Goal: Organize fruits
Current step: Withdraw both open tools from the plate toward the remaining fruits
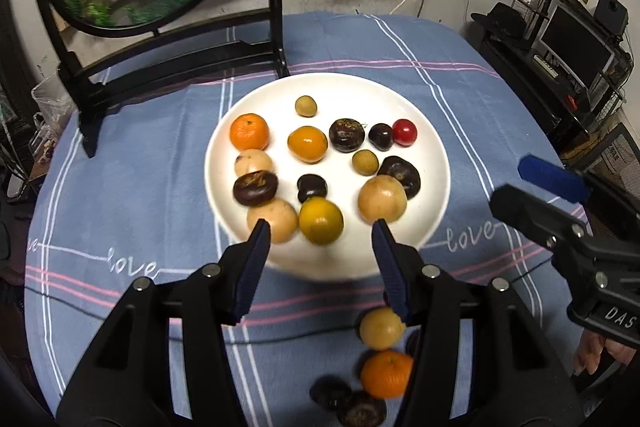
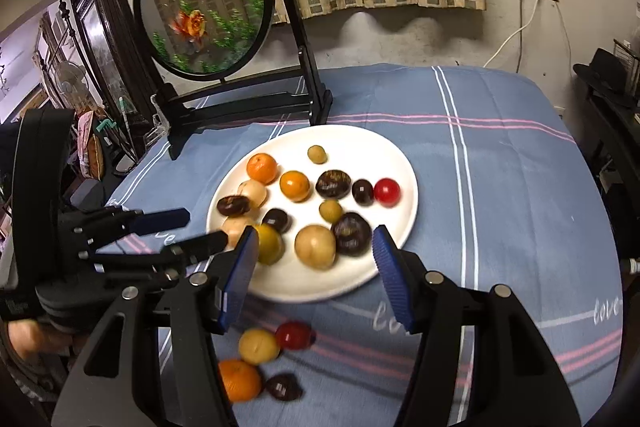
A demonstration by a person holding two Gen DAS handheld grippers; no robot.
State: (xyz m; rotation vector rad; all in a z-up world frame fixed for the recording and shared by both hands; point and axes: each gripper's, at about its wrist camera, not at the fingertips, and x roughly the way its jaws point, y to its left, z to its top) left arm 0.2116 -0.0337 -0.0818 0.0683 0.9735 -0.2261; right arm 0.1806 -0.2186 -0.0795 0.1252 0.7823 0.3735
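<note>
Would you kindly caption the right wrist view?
Open right gripper above white plate of mixed fruits; four stray fruits remain on tablecloth.

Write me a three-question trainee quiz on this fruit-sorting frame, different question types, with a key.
1. True or false: the left gripper holds a fruit.
2. Which red fruit lies off the white plate? A) the one at the plate's right B) the one on the blue tablecloth
3. Fill in: the right gripper is ____ (open/shut).

Key: 1 false; 2 B; 3 open.
</note>
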